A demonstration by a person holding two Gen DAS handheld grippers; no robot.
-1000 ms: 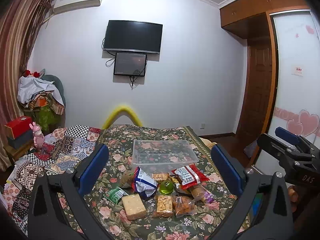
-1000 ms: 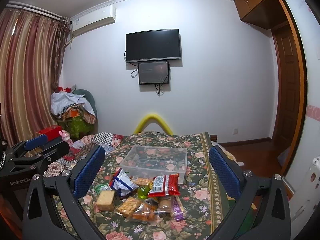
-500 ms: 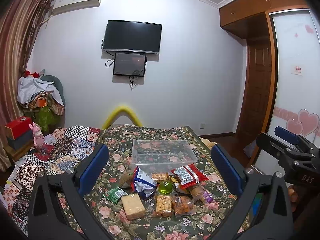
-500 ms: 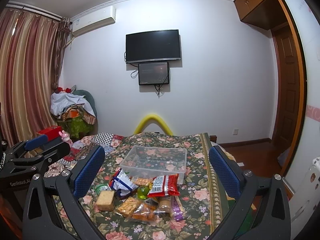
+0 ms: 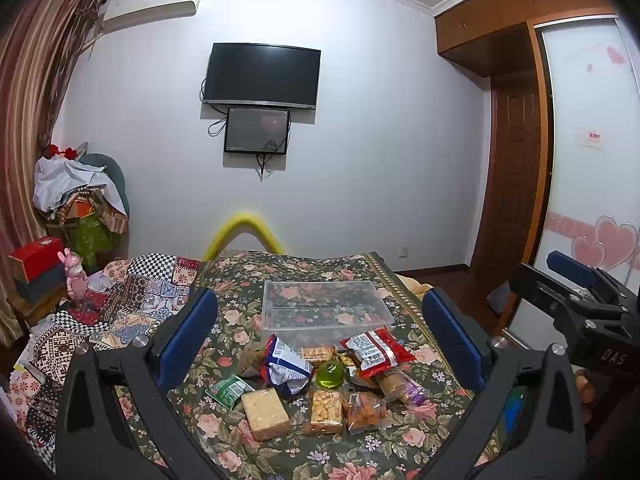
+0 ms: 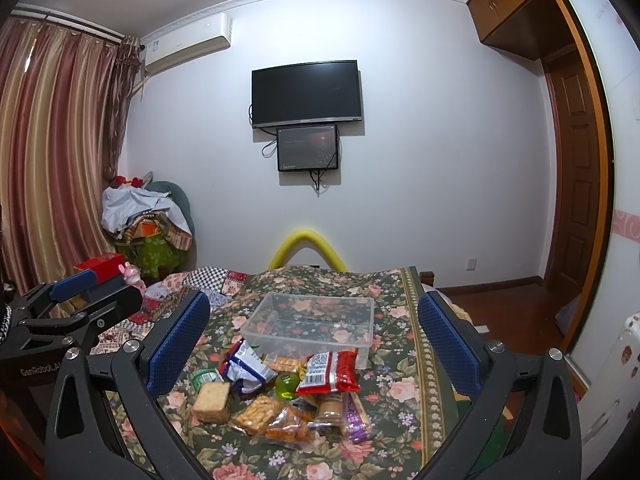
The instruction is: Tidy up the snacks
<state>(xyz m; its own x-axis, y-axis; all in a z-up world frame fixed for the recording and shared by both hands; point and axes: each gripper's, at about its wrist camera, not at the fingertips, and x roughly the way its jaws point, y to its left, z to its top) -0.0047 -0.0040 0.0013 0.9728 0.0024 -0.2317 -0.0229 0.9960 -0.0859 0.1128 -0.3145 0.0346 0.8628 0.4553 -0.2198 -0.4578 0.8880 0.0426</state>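
A pile of snacks lies on the floral cloth: a red packet (image 5: 376,350) (image 6: 330,372), a blue-white bag (image 5: 285,366) (image 6: 245,366), a green jelly cup (image 5: 330,374) (image 6: 287,386), a pale cracker block (image 5: 265,407) (image 6: 211,397), orange cracker packs (image 5: 327,406) (image 6: 256,414) and a small green packet (image 5: 228,389). An empty clear plastic bin (image 5: 324,312) (image 6: 310,326) stands just behind them. My left gripper (image 5: 320,340) is open and empty, held above the near side of the pile. My right gripper (image 6: 314,340) is open and empty, likewise. Each shows in the other's view, the right gripper (image 5: 576,292) and the left gripper (image 6: 76,304).
The floral cloth covers a table (image 5: 360,452) whose right edge drops to a wooden floor (image 6: 508,312). A patchwork quilt (image 5: 132,288) lies to the left. A yellow foam arch (image 5: 244,232) stands behind the table. Clutter and a red box (image 5: 36,252) sit at the left wall.
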